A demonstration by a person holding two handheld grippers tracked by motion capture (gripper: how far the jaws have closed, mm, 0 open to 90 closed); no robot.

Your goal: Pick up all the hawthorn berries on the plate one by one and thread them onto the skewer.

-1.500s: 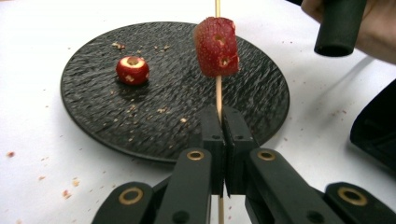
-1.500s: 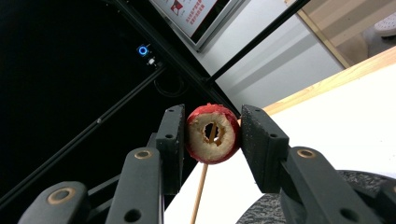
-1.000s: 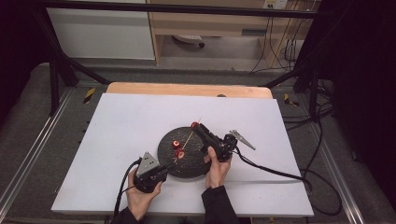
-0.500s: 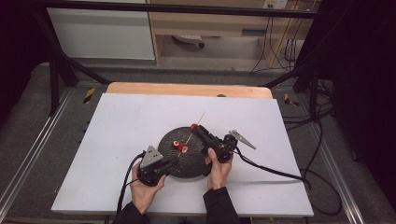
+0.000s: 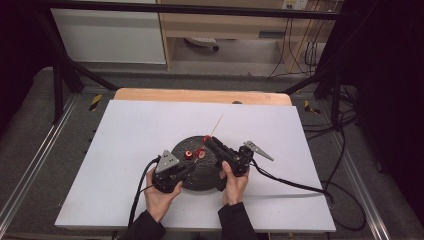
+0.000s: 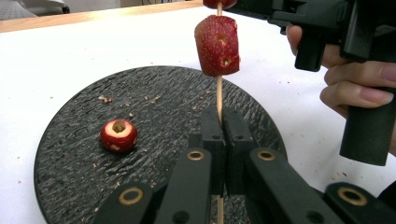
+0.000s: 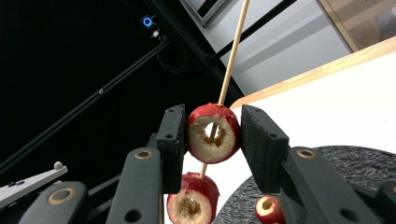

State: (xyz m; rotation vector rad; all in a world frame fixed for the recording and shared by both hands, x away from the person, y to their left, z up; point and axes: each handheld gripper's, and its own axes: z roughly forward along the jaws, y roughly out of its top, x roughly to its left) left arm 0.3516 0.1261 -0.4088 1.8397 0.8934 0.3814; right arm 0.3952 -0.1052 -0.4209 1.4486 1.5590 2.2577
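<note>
A thin wooden skewer (image 6: pixel 218 95) stands up from my left gripper (image 6: pixel 221 126), which is shut on its lower end over the round black plate (image 6: pixel 159 107). One red cored fruit piece (image 6: pixel 216 45) sits on the skewer above those jaws. Higher up, my right gripper (image 7: pixel 213 135) is shut on another red fruit ring (image 7: pixel 213 133) threaded on the skewer (image 7: pixel 233 46), with the lower piece (image 7: pixel 192 198) beneath it. A third piece (image 6: pixel 119 135) lies loose on the plate. In the high view both grippers, left (image 5: pixel 187 170) and right (image 5: pixel 207 140), meet over the plate (image 5: pixel 205 175).
The plate rests on a white sheet (image 5: pixel 125 135) that covers the table, with a wooden edge (image 5: pixel 200 95) at the back. The right gripper's cable (image 5: pixel 290 182) trails to the right across the sheet. Small crumbs lie scattered on the plate.
My left gripper has shifted a little up and to the right, further over the plate. The right gripper has stayed where it was with its fruit piece.
</note>
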